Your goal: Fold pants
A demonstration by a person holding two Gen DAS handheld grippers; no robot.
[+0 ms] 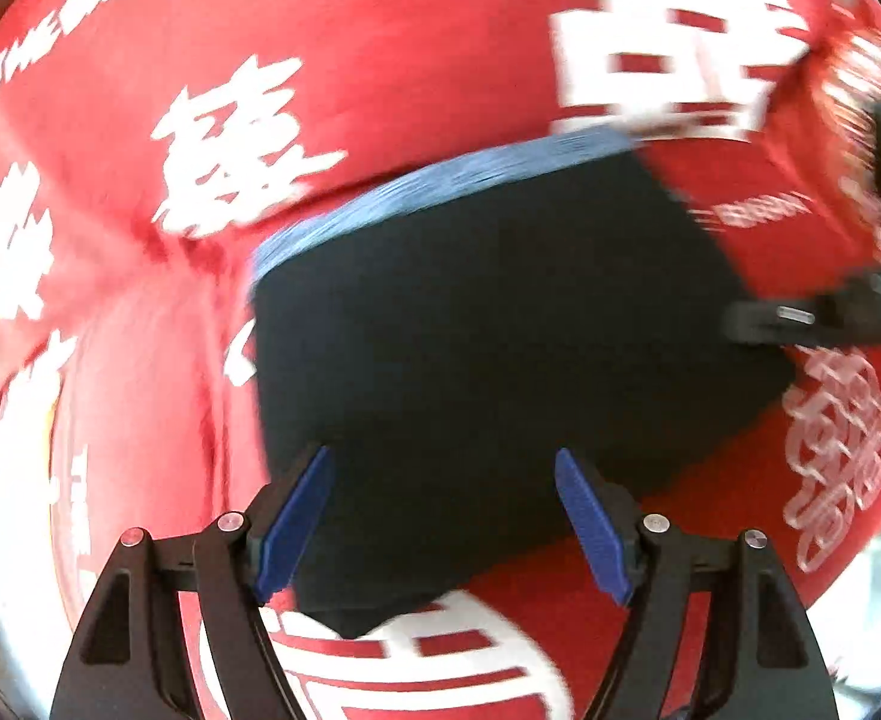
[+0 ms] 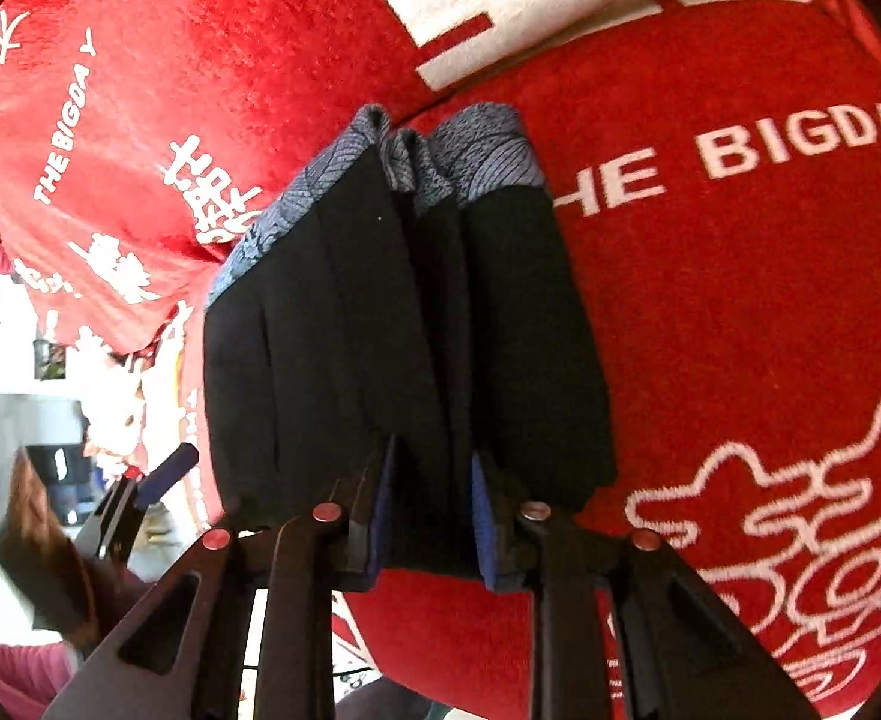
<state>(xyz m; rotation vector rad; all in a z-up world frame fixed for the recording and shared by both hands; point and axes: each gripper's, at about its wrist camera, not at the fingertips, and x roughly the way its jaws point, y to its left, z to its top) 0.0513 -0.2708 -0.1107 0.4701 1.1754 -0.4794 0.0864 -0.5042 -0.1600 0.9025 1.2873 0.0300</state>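
Left gripper: jaws stand wide apart, blue pads clear of cloth on both sides, nothing pinched. Left wrist view is motion-blurred. The pants lie directly under and ahead of this gripper as a folded dark block, its near corner falling between the two fingers but below them.

Right gripper: jaws narrow, pads pressed from both sides onto a middle layer at the near edge of the pants. Folds of dark cloth stand on either side of the fingers, one stack to the left, one to the right.

Pants: black fabric, folded into several layers, with a blue-grey patterned waistband at the end far from both grippers. In the left wrist view the waistband runs as a blue strip along the far edge of the block.

The right gripper's dark body enters the left wrist view from the right, at the right edge of the pants; one finger of the left gripper shows in the right wrist view, left of the pants.

Under everything: red blanket with white lettering, "THE BIGDAY" legible, plus large white characters
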